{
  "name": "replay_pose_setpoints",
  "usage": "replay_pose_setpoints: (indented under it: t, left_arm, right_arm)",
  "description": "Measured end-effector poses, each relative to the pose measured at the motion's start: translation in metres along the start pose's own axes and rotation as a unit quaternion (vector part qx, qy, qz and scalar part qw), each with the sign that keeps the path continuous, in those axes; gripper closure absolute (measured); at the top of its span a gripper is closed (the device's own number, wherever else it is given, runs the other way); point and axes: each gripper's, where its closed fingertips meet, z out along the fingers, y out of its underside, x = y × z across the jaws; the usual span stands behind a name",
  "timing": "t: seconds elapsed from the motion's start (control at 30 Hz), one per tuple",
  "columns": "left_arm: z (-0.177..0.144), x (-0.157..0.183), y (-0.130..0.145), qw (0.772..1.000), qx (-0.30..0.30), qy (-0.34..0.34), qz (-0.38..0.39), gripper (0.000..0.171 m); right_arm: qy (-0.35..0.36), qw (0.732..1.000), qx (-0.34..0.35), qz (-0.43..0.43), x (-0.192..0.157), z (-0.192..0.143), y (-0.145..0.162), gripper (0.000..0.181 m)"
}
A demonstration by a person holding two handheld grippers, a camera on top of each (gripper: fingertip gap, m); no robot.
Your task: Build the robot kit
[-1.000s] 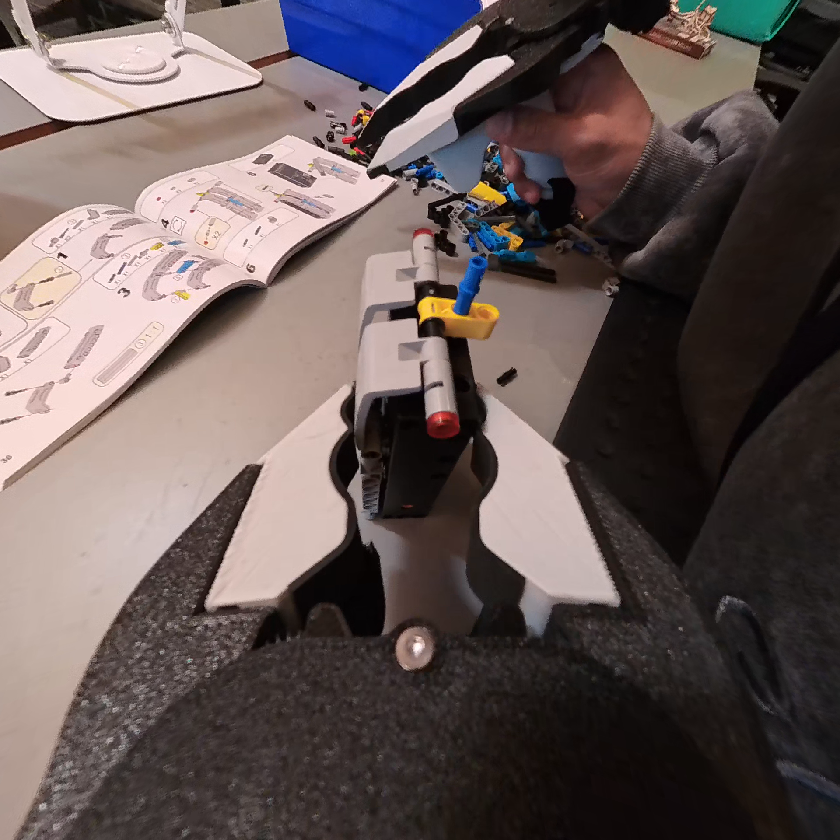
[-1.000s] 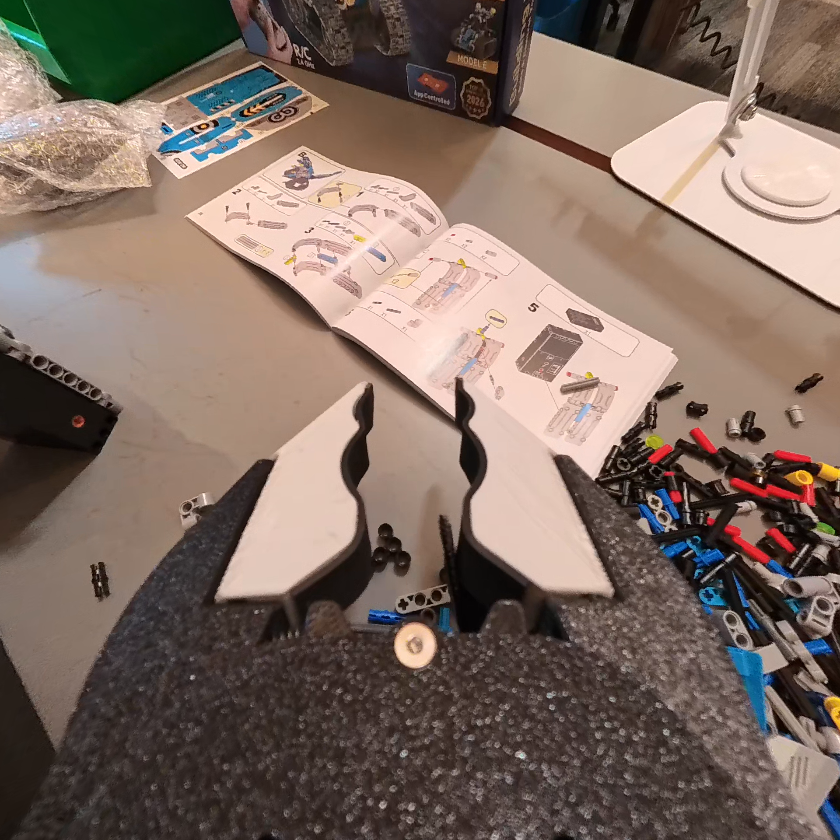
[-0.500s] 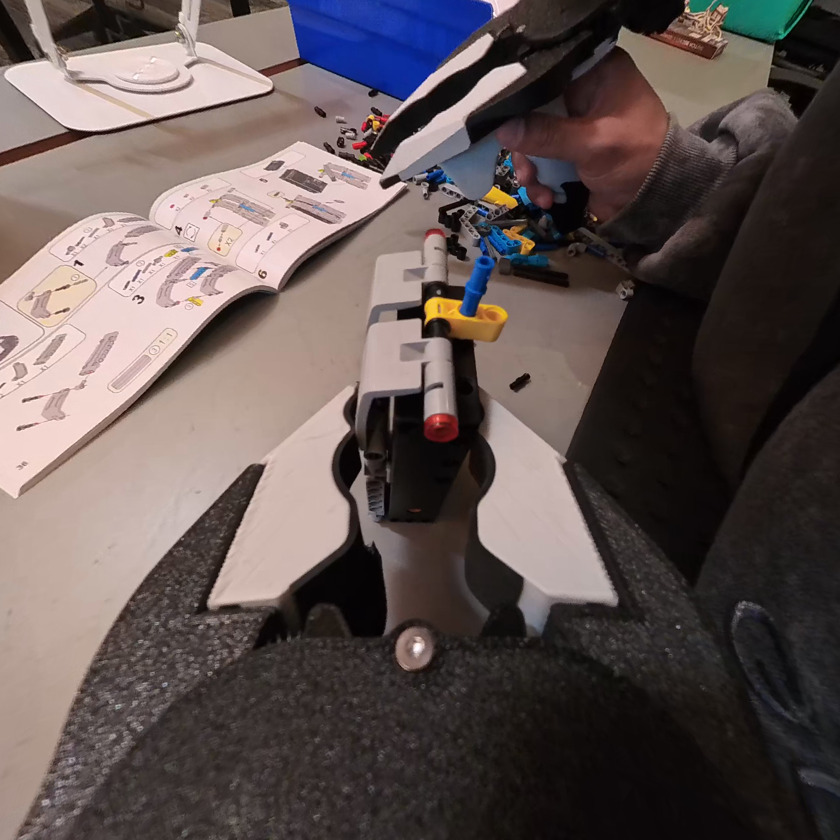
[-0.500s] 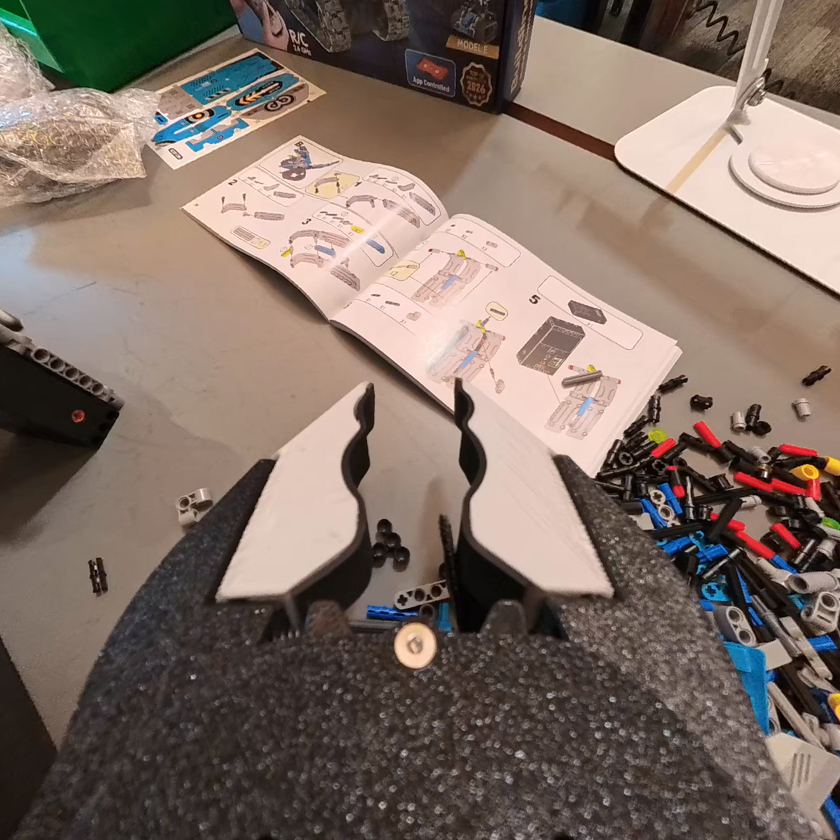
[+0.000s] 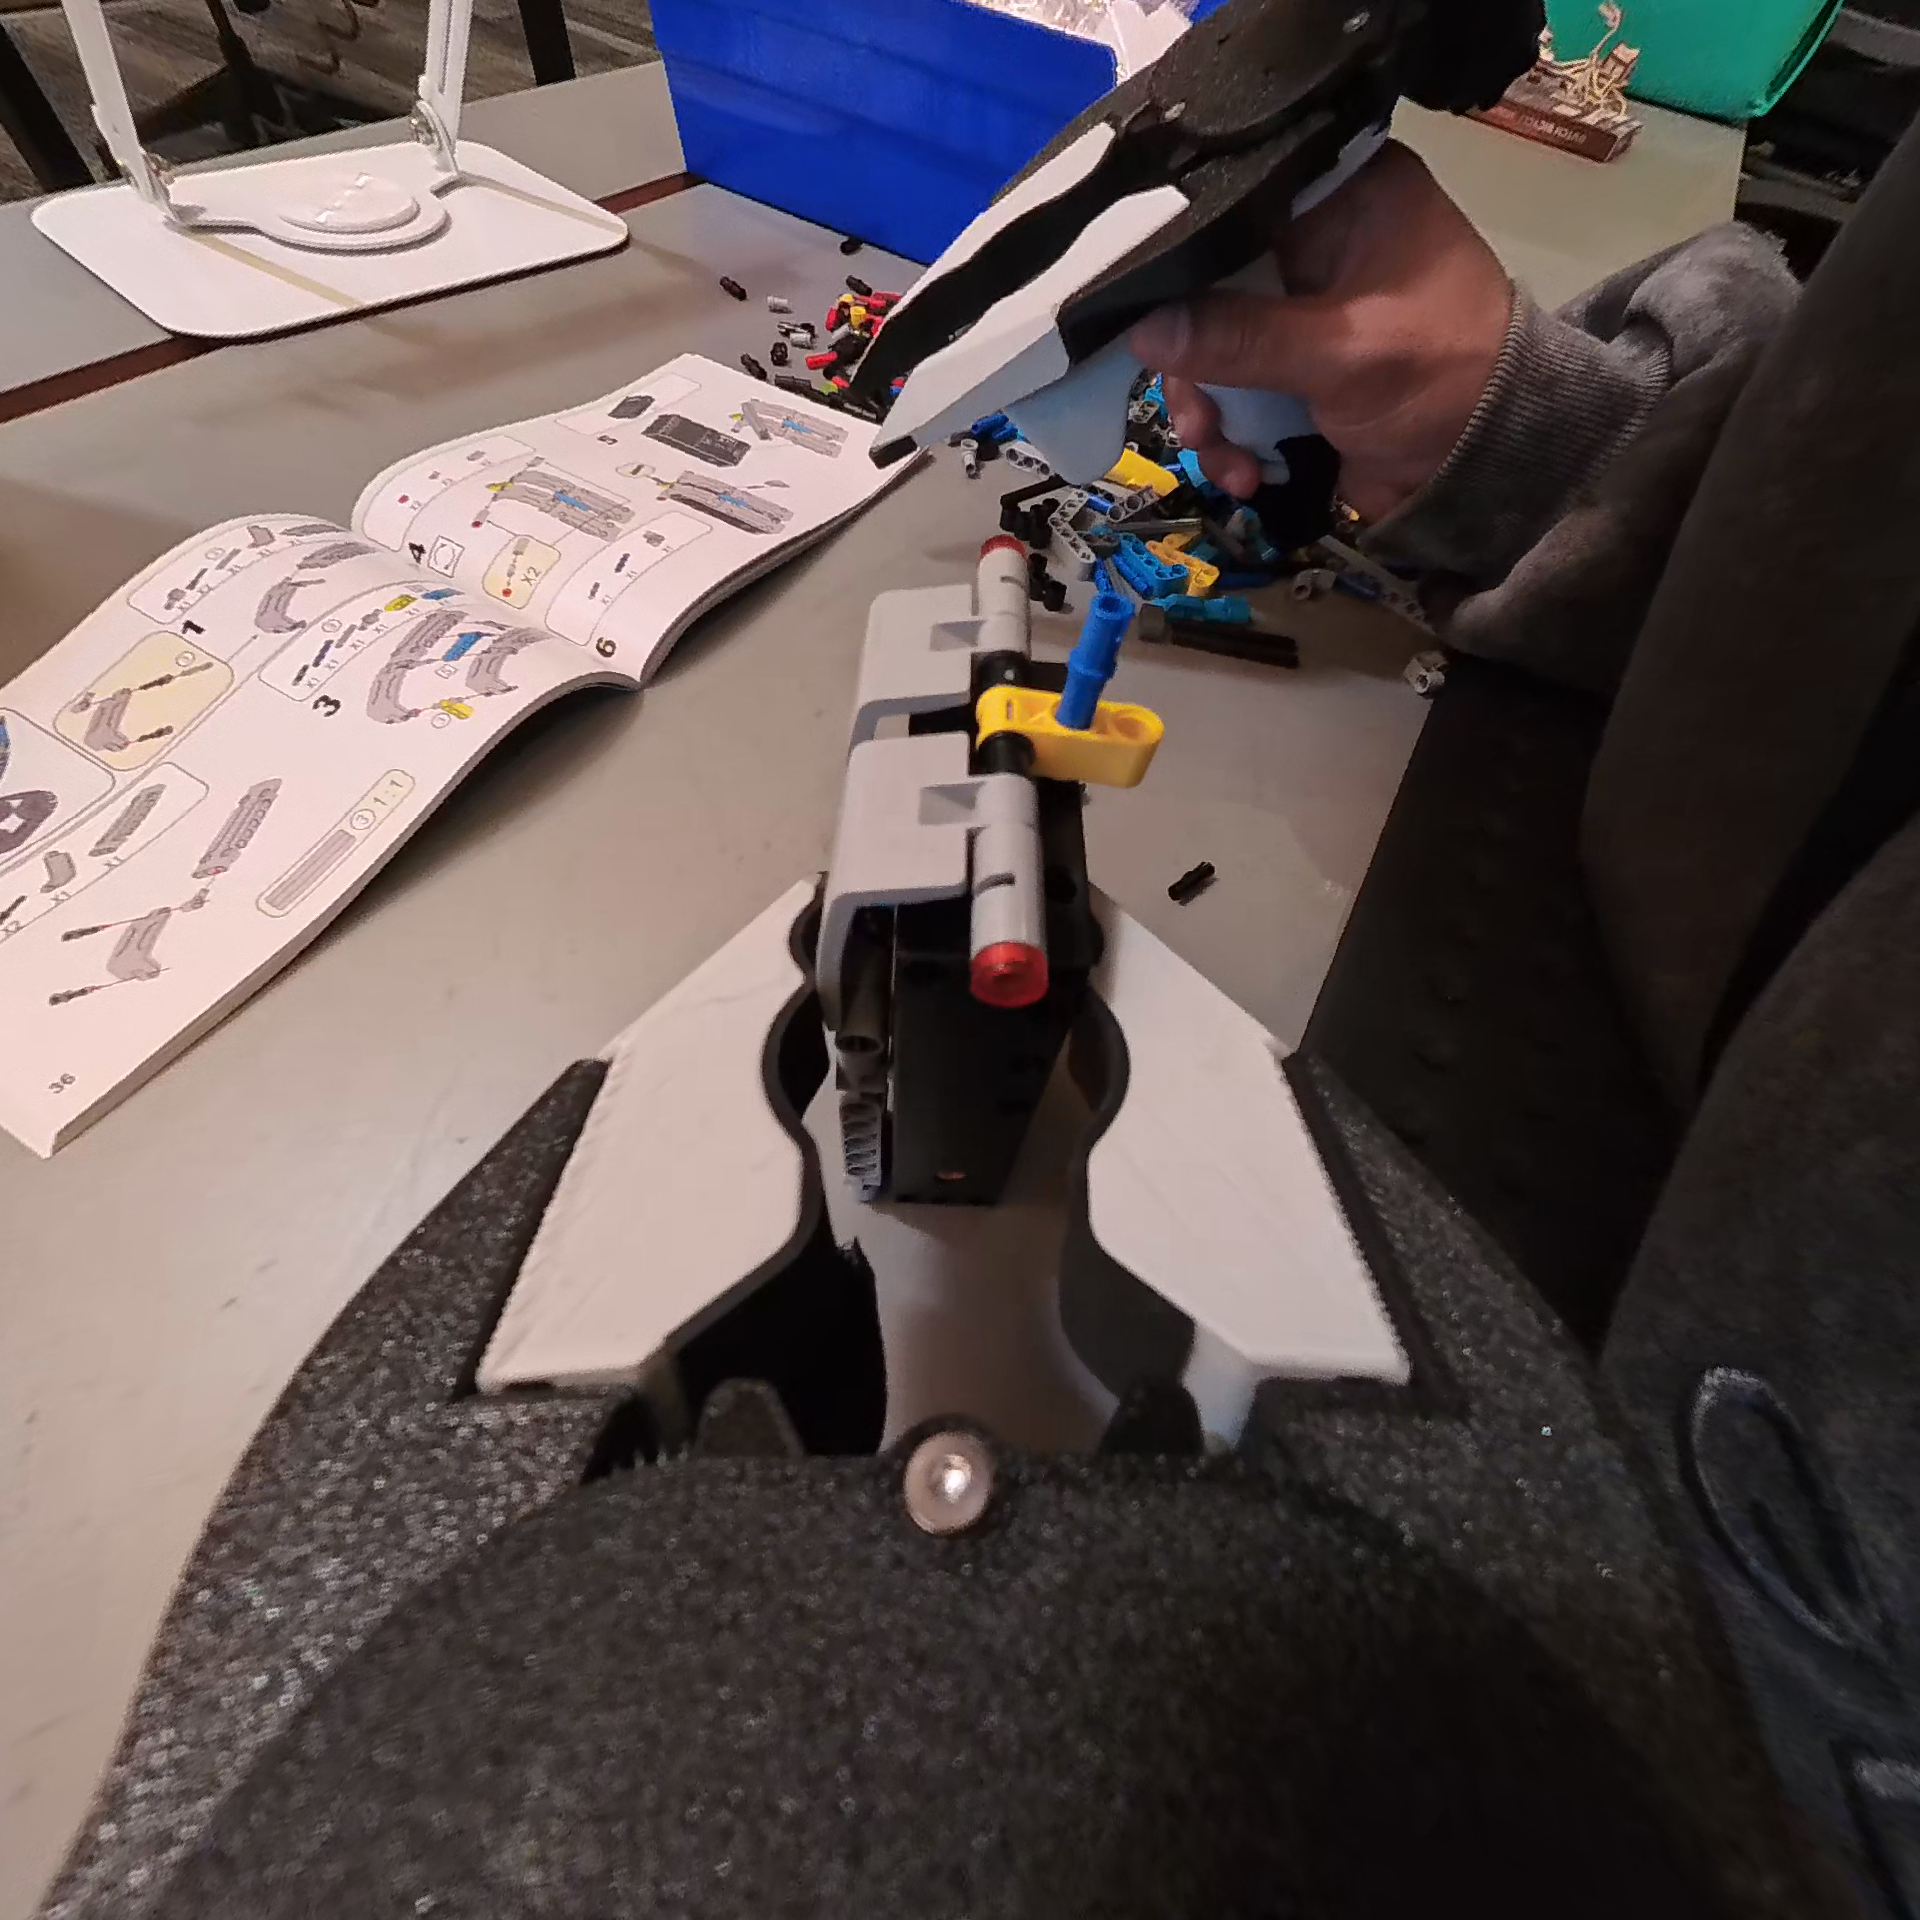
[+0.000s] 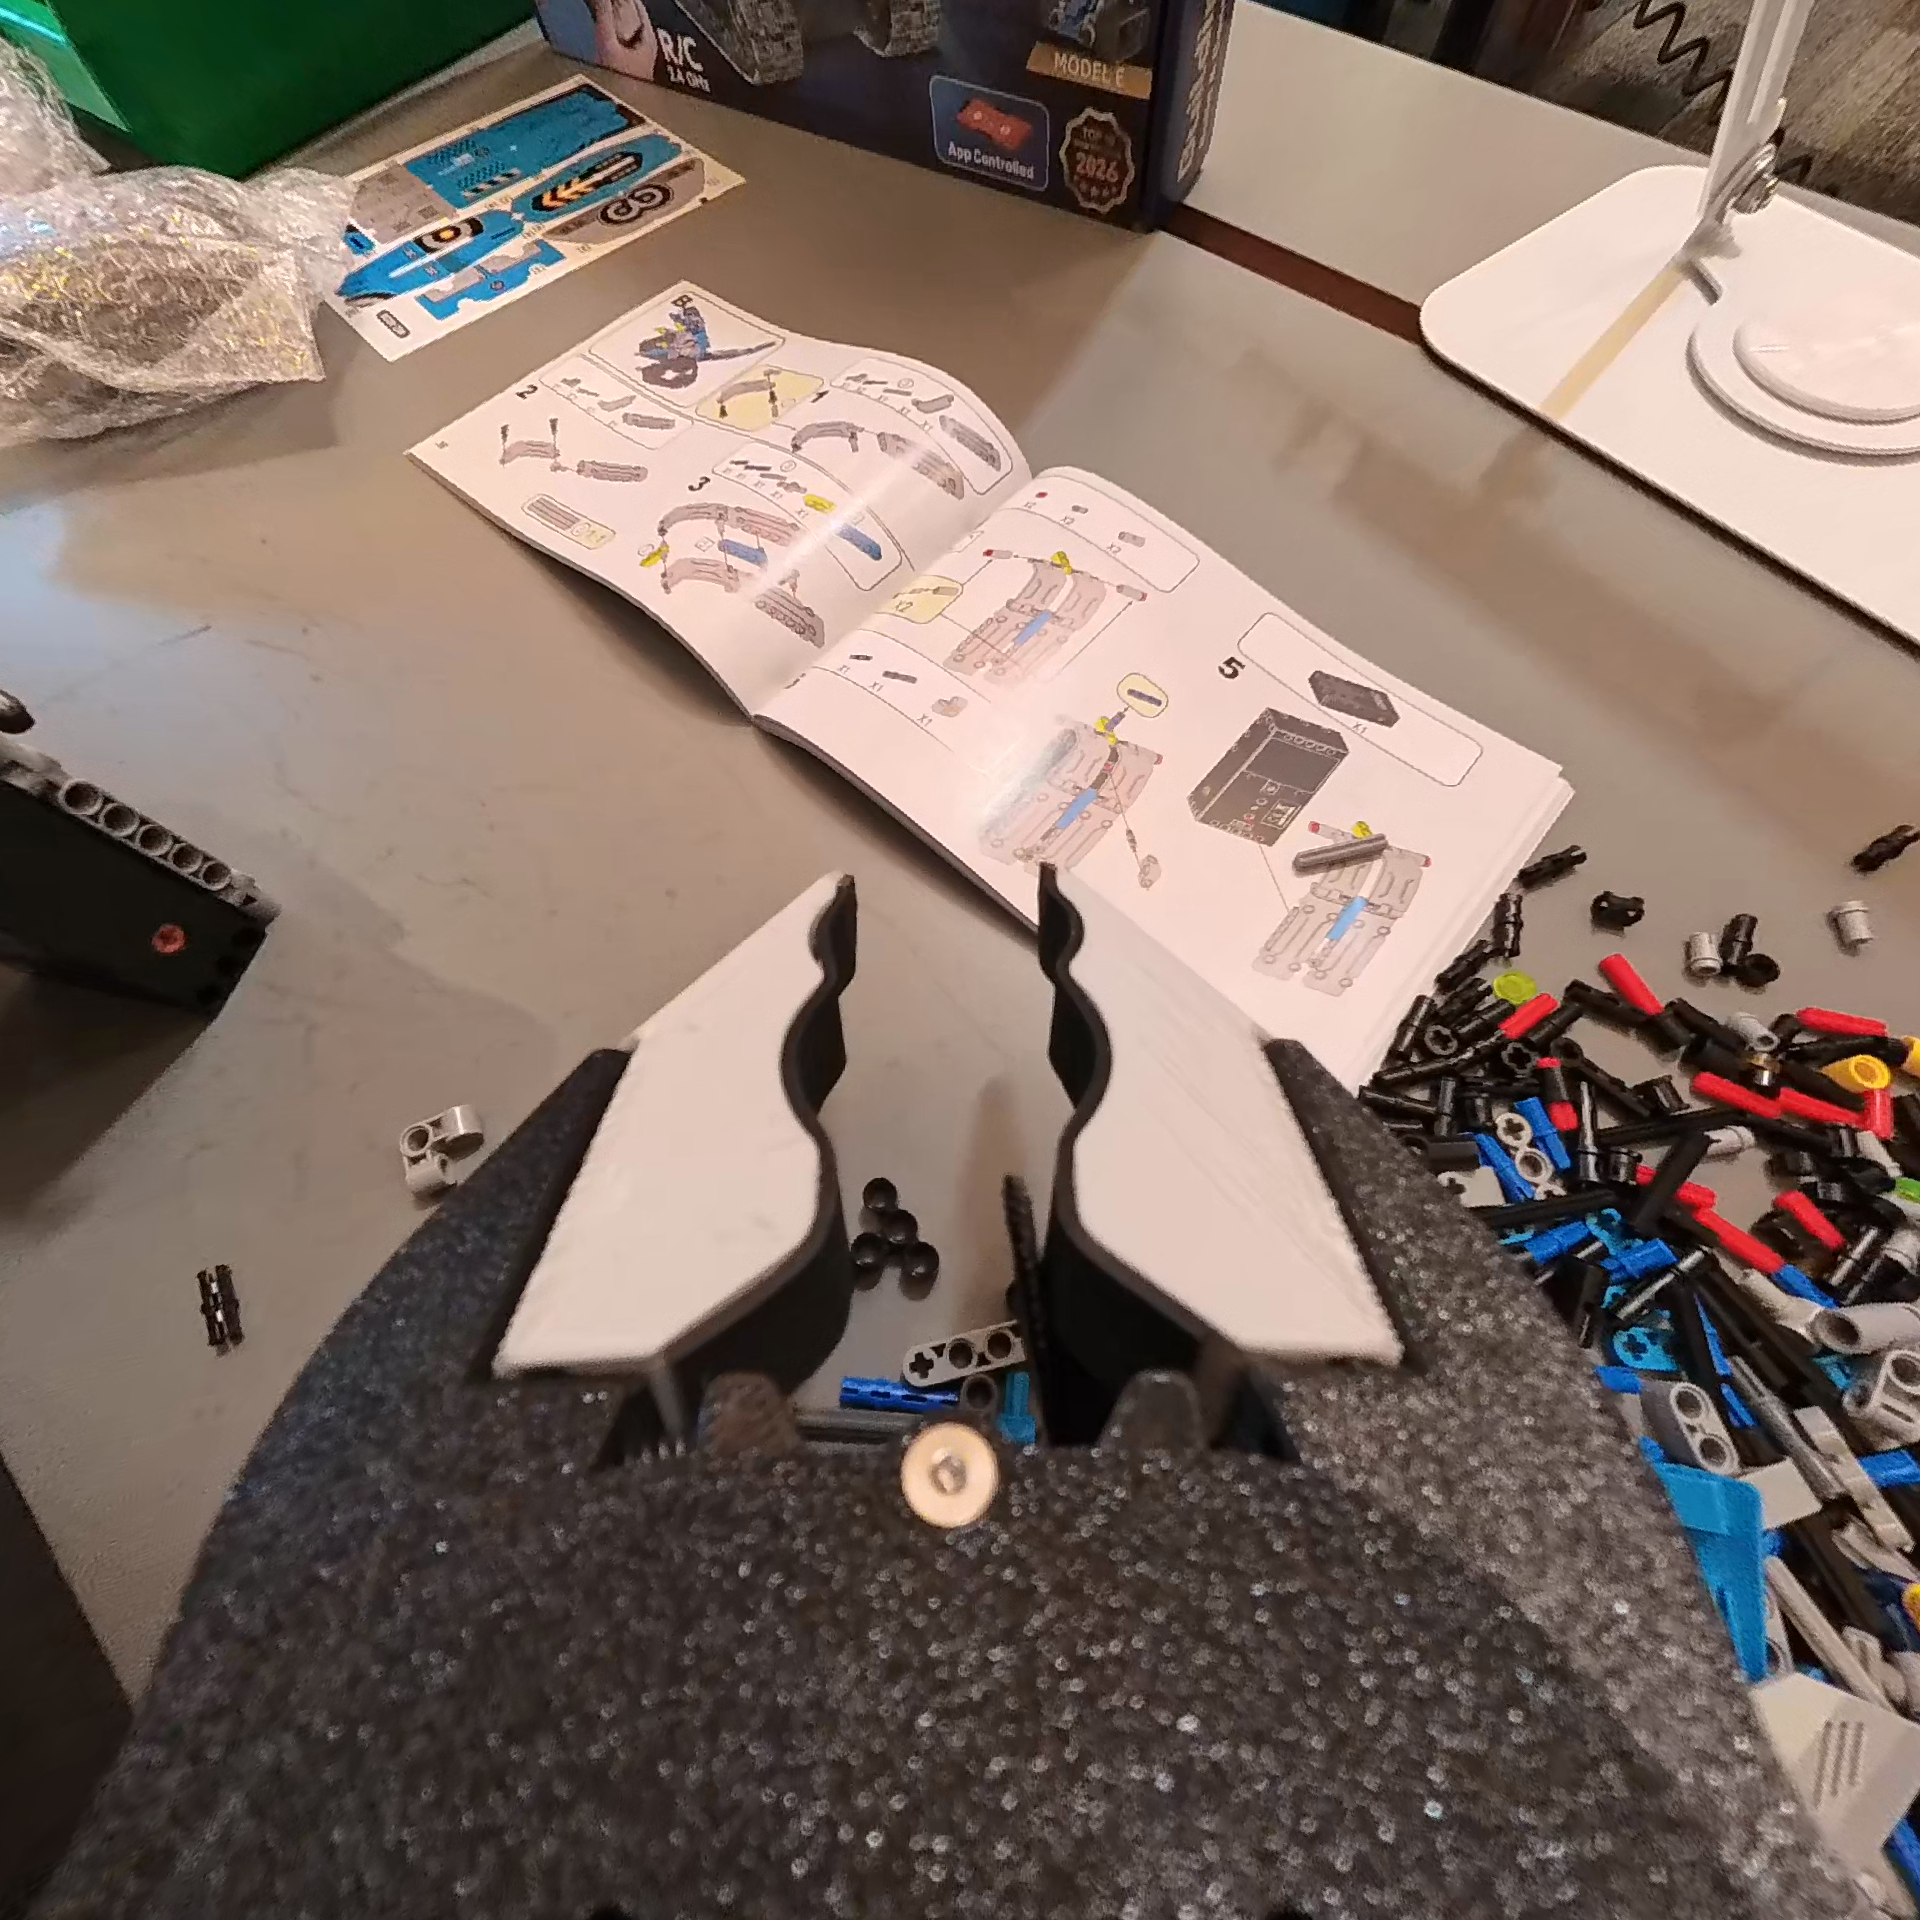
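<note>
My left gripper is shut on a black block assembly and holds it just above the grey table. The assembly carries grey panels, a grey axle with red ends, and a yellow connector with a blue pin. Its black end also shows at the left edge of the right wrist view. My right gripper is open and empty. It hovers between the open instruction booklet and a pile of small parts. In the left wrist view a hand holds it above the pile.
A white stand base, a dark product box, a sticker sheet, bubble wrap and a green box line the far side. A blue bin stands behind the pile. A person's dark clothing is at the right. Left tips to right tips: about 20 cm.
Both grippers have shifted only slightly. The left stays shut on the assembly, the right stays open and has edged a little forward over the table.
</note>
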Motion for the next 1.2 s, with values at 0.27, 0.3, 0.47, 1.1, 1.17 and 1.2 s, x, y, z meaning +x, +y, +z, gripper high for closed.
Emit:
replay_pose_setpoints:
  t: [0.27, 0.3, 0.47, 1.1, 1.17, 1.2]
  left_arm:
    - [0.0001, -0.0006, -0.0002, 1.000, 0.001, 0.000, -0.001, 0.130]
    - [0.0001, -0.0007, -0.0002, 1.000, 0.001, -0.001, -0.001, 0.130]
    - [0.0003, -0.0010, -0.0002, 1.000, 0.002, 0.001, -0.003, 0.130]
    - [0.0003, -0.0023, -0.0004, 1.000, 0.004, 0.002, -0.008, 0.130]
    - [0.0003, -0.0024, -0.0005, 1.000, 0.004, 0.003, -0.010, 0.130]
    - [0.0002, -0.0025, -0.0005, 1.000, 0.004, 0.003, -0.010, 0.130]
  right_arm:
    - [-0.002, 1.000, -0.006, 0.000, -0.0004, 0.0015, 0.0024, 0.148]
    - [-0.001, 1.000, -0.005, -0.001, -0.0004, 0.0012, 0.0019, 0.148]
    - [-0.002, 1.000, -0.005, 0.001, -0.0004, 0.0011, 0.0020, 0.148]
    - [-0.003, 1.000, -0.010, 0.001, -0.0006, 0.0025, 0.0041, 0.148]
    - [-0.004, 1.000, -0.009, 0.002, -0.0007, 0.0025, 0.0038, 0.148]
    - [-0.004, 1.000, -0.010, 0.002, -0.0008, 0.0026, 0.0040, 0.148]
